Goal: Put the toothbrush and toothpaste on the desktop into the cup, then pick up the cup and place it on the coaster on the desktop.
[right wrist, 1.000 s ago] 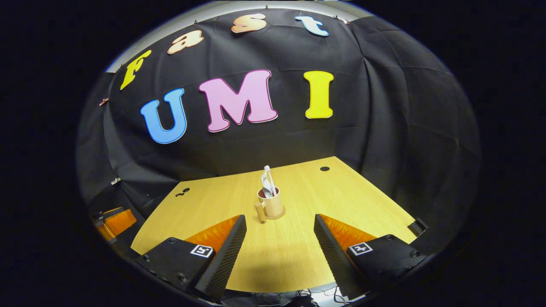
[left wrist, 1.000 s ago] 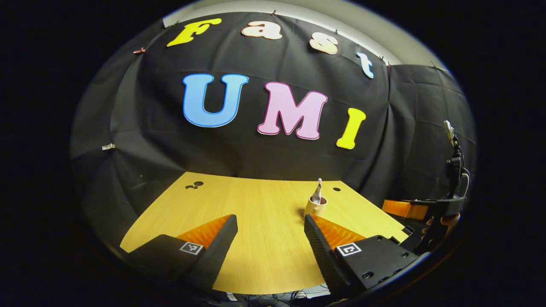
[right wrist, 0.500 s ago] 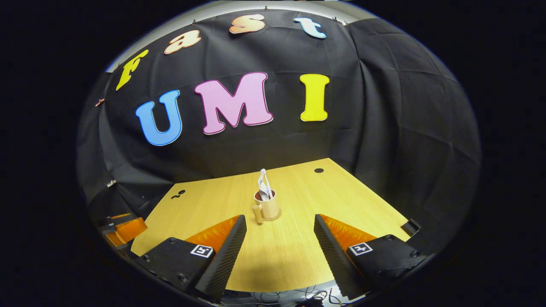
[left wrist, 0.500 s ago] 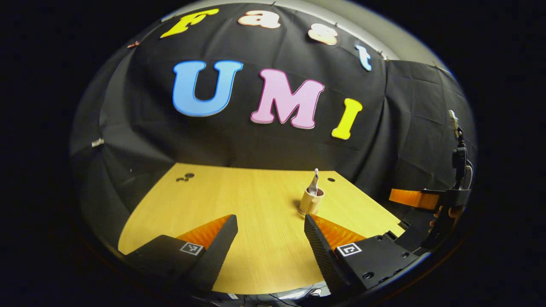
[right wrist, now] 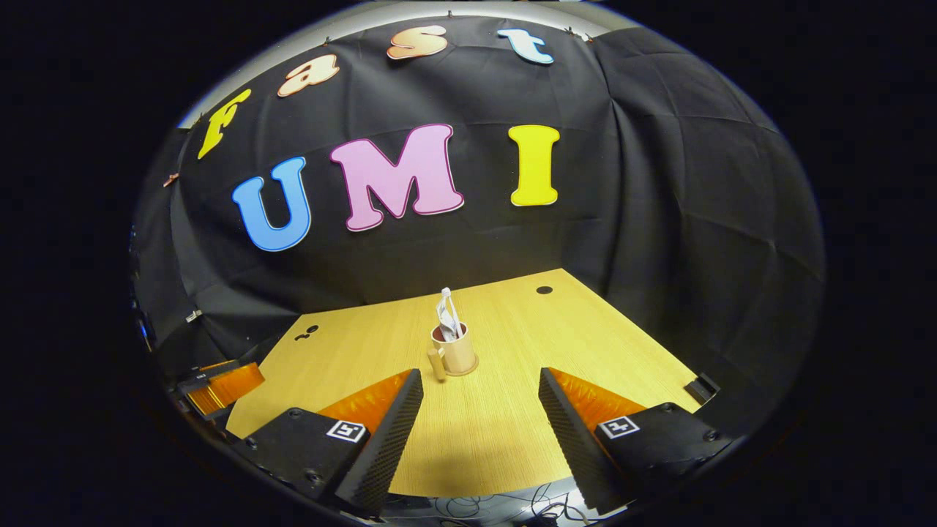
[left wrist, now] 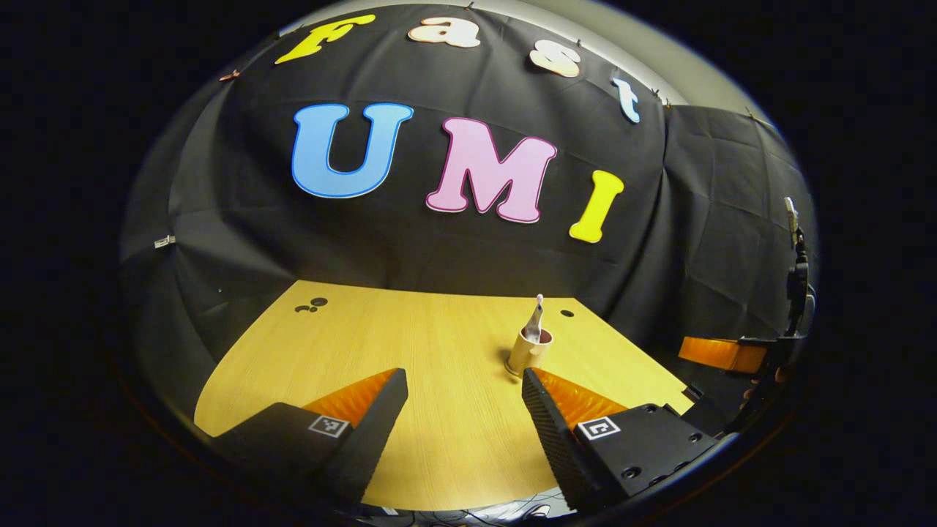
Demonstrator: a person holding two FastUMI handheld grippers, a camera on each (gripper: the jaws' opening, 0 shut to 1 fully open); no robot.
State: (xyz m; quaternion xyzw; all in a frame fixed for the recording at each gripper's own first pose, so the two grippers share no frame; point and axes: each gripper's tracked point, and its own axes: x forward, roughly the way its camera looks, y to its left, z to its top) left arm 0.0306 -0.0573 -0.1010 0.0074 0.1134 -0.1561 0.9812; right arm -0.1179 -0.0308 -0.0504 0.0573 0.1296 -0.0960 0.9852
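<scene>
We hold left gripper low over near desk edge, jaws wide apart, nothing between. Right gripper likewise level, spread wide, empty. Cup upright mid-desk, well ahead of both; toothbrush and toothpaste stand inside. Coaster under cup: cannot tell.

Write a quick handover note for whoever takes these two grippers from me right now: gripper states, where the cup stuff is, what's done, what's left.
Left gripper: jaws open, holding nothing, pulled back from the cup.
Right gripper: jaws open, holding nothing, also back from the cup.
Cup: upright on the desk, handle toward the right gripper, with a thin disc under its base that looks like the coaster.
Toothbrush and toothpaste stand inside the cup.
Done: both items are in, and the cup appears placed.
Left: confirm the cup sits squarely on the coaster; otherwise nothing.
</scene>
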